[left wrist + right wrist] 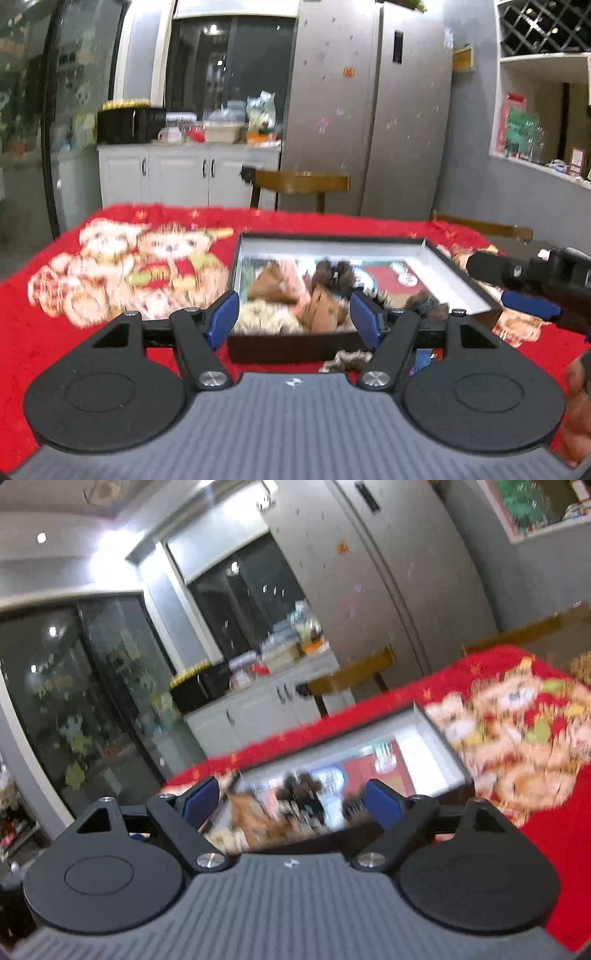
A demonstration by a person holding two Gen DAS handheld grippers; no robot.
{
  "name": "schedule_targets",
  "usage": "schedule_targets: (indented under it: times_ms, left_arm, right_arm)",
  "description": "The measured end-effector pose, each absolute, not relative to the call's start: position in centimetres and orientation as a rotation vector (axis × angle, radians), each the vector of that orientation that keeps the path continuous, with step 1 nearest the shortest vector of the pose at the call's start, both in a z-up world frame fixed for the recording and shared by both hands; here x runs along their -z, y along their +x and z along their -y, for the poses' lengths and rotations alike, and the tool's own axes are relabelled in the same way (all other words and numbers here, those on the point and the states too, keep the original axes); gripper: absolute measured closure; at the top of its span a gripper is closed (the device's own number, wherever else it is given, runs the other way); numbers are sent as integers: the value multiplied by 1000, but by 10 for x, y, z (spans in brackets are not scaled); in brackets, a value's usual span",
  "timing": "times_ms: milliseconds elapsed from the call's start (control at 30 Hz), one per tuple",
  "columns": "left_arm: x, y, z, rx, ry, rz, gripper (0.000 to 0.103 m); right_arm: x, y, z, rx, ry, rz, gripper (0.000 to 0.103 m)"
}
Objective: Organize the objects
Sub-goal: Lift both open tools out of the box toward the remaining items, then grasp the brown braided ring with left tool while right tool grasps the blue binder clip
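In the lower middle of the left wrist view, a shallow dark-walled, white-lined rectangular box on the red plush cloth printed with cartoon figures, its long axis across the frame, heaped with blurred brown and cream furry things straight ahead of the left gripper; blue pads spread, nothing between, one cream furry piece outside on the cloth against the near wall. At the right edge of that view, the right gripper reaching in over the box's right corner, likewise spread and empty in its own view. Probably the left nearer the loose piece.
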State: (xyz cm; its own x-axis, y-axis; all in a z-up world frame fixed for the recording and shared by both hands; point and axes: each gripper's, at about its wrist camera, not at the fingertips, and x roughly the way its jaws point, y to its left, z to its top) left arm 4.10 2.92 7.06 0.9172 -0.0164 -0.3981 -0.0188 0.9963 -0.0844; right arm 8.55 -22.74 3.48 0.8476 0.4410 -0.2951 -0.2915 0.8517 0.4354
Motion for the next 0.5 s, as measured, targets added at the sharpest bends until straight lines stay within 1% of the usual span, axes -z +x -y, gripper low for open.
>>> schedule_targets:
  times_ms: [100,133,167,333,400,467,500]
  left_arm:
    - [-56,47,-25,25,-72,-451,32]
    - [-51,48,-22,27,-59,-459,32]
    - [-46,49,-18,33,-38,-468,32]
    - [-23,62,-6,74,10,-540,32]
    - [-17,65,-6,72,3,-551,33]
    - [-13,69,-6,71,13,-564,33]
    - [-12,70,-6,74,10,-575,33]
  right_arm:
    - [-22,93,223,-422,341,-453,30]
    - [-19,95,222,-426,327,-467,38]
    - [-14,97,221,-425,313,-482,43]
    - [0,107,219,-455,308,-546,50]
    - [6,109,217,-460,303,-566,51]
    - [10,110,214,-463,288,-576,56]
    - [10,110,213,-463,283,-572,56]
